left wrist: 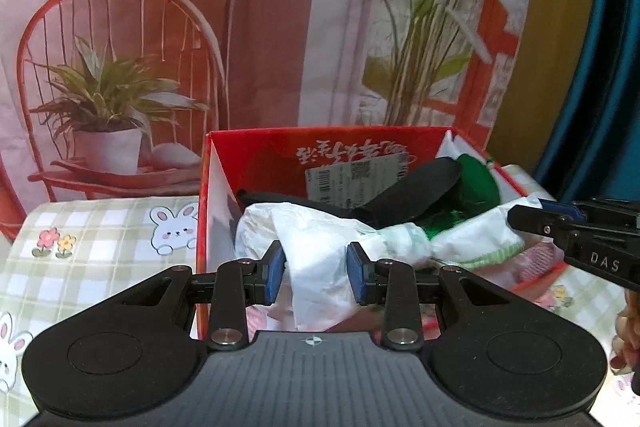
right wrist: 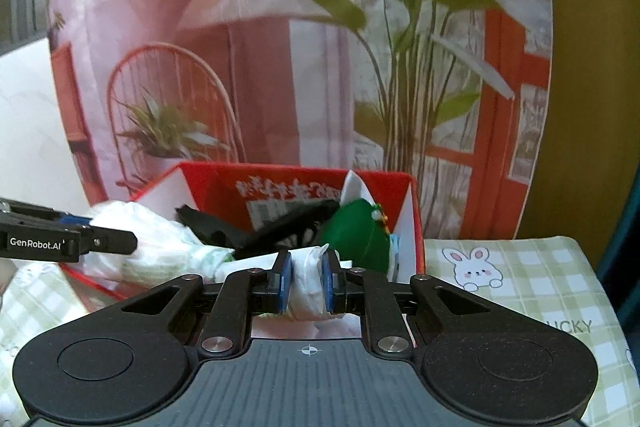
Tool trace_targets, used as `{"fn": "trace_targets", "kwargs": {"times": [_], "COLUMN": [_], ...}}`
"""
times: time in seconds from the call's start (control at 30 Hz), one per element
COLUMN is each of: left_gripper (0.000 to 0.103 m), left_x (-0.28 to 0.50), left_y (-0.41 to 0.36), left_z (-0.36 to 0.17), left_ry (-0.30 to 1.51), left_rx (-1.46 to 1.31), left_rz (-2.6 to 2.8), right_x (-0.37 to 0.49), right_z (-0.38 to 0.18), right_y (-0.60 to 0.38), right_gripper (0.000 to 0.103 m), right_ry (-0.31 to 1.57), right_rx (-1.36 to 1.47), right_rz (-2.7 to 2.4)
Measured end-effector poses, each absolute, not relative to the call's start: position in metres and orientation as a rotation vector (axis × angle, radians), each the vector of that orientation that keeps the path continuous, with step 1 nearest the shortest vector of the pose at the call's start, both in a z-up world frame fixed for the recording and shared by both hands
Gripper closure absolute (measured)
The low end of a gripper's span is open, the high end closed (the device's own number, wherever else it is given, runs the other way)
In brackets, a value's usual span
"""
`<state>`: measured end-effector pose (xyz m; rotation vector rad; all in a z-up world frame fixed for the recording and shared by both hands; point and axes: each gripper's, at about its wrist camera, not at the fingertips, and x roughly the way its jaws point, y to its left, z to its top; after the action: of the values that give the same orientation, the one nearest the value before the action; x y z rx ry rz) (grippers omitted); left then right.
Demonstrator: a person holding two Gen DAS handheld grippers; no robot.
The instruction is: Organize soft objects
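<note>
Inside red box point(left wrist: 224, 163): white cloth point(left wrist: 320, 267), black fabric point(left wrist: 420, 187).

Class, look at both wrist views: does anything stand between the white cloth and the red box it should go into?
Nothing visible does. The white cloth, held by the left gripper and right gripper, already hangs over the open red box, above the black and green items inside.

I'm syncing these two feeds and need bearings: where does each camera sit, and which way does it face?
Left wrist: on the left gripper, facing the red box; its jaws hold the white cloth; the right gripper enters from the right.
Right wrist: on the right gripper, facing the same box from its other side; jaws pinch the cloth's other end; the left gripper enters from the left.
Shared: box, cloth, green item, checked tablecloth.
</note>
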<state>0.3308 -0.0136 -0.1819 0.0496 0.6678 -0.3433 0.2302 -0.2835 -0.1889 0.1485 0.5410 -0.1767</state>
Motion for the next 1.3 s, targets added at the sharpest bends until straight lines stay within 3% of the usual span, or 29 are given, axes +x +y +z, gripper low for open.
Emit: {"fn": "trace_targets", "kwargs": {"times": [0.57,0.67,0.73,0.77,0.83,0.87,0.9,0.93,1.07,1.13,1.3], "left_gripper": [0.062,0.046,0.028,0.024,0.009,0.007,0.004,0.003,0.0,0.0,0.0], "left_x": [0.342,0.333,0.325,0.32,0.311,0.306,0.302,0.297,0.282,0.275,0.251], "left_y": [-0.011,-0.011,-0.009,-0.008,-0.008,-0.008,-0.008,-0.008,-0.007,-0.006,-0.003], "left_z": [-0.188,-0.184,-0.18,-0.177,-0.172,-0.169,-0.166,-0.163,-0.153,-0.148,-0.131], "left_ry": [0.689,0.678,0.658,0.642,0.612,0.594,0.582,0.569,0.534,0.516,0.461], "left_rx": [0.065,0.083,0.088,0.087,0.088,0.091,0.094,0.097,0.1,0.102,0.092], "left_rz": [-0.367,-0.37,-0.37,-0.366,-0.352,-0.344,-0.337,-0.327,-0.27,-0.25,-0.197], "right_x": [0.252,0.246,0.242,0.24,0.235,0.233,0.23,0.227,0.215,0.208,0.191], "right_z": [-0.202,-0.199,-0.197,-0.195,-0.193,-0.191,-0.19,-0.188,-0.179,-0.173,-0.156], "right_y": [-0.291,-0.291,-0.29,-0.289,-0.287,-0.285,-0.283,-0.281,-0.277,-0.274,-0.265], "right_gripper": [0.087,0.086,0.083,0.082,0.071,0.067,0.056,0.045,0.024,0.003,0.001], "right_ry": [0.62,0.617,0.613,0.612,0.602,0.596,0.587,0.577,0.547,0.523,0.476], "right_rx": [0.043,0.049,0.051,0.05,0.047,0.041,0.036,0.036,0.058,0.067,0.064], "right_rz": [-0.182,-0.167,-0.155,-0.151,-0.149,-0.152,-0.157,-0.16,-0.172,-0.175,-0.168]}}
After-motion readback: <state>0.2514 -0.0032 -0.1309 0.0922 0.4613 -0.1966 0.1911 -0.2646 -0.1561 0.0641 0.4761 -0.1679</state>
